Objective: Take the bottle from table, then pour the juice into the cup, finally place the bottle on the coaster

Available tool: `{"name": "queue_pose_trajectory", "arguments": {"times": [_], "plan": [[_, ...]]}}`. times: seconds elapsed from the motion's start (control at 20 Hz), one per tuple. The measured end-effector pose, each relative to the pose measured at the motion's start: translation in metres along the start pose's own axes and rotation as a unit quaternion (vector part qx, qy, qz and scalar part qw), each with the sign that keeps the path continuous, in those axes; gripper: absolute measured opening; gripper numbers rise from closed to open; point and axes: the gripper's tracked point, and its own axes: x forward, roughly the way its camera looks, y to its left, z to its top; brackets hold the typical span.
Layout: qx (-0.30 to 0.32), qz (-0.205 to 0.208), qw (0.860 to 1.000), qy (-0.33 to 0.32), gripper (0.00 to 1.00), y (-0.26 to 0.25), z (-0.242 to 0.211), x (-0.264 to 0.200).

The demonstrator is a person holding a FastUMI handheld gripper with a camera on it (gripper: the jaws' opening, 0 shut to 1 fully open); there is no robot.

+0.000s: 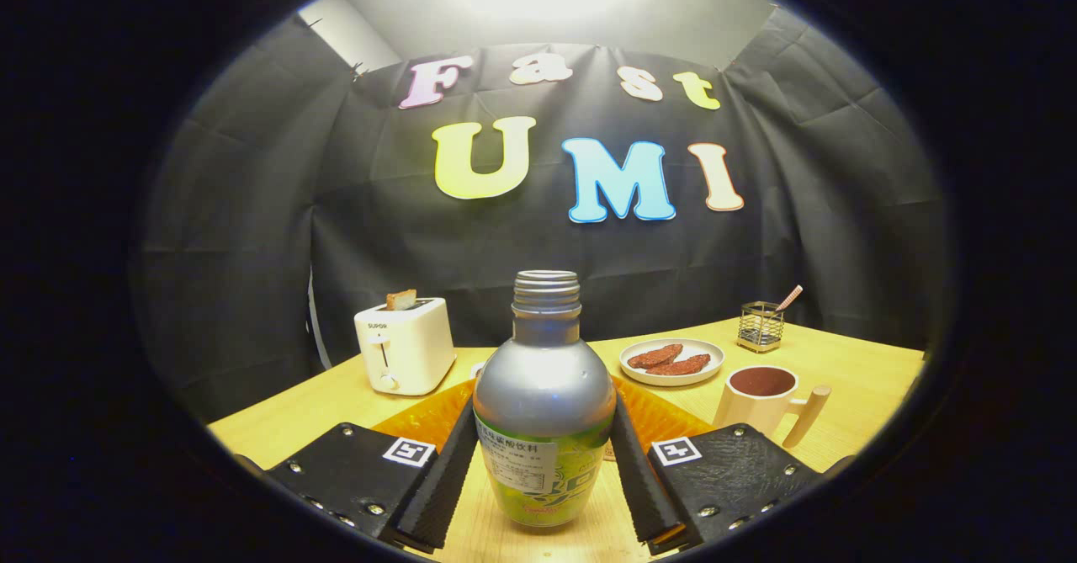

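A silver bottle (543, 395) with a green label and no cap stands upright between the two fingers of my gripper (543, 407). Both fingers press on its sides, so the gripper is shut on it. The bottle's base is on or just above the wooden table (850, 361). An orange coaster (421, 424) lies flat just behind the bottle, partly hidden by it and the fingers. Beyond the right finger stands a cream cup (761, 403) with a wooden handle; its inside looks dark reddish-brown.
A white toaster (405, 348) with a slice of toast in it stands beyond the left finger. Behind the cup there is a white plate (671, 363) with two brown pieces of food, and a small wire holder (761, 327) at the back.
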Motion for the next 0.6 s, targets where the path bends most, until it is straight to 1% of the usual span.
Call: {"name": "queue_pose_trajectory", "arguments": {"times": [0.2,0.3,0.45,0.6], "plan": [[0.039,-0.029,0.999,0.015,0.79,-0.024,0.002,0.011],[0.069,-0.036,0.997,0.021,0.78,-0.033,0.003,0.017],[0.156,-0.025,0.987,0.017,0.78,-0.042,0.009,0.024],[0.223,-0.029,0.974,0.015,0.78,-0.054,0.008,0.029]]}}
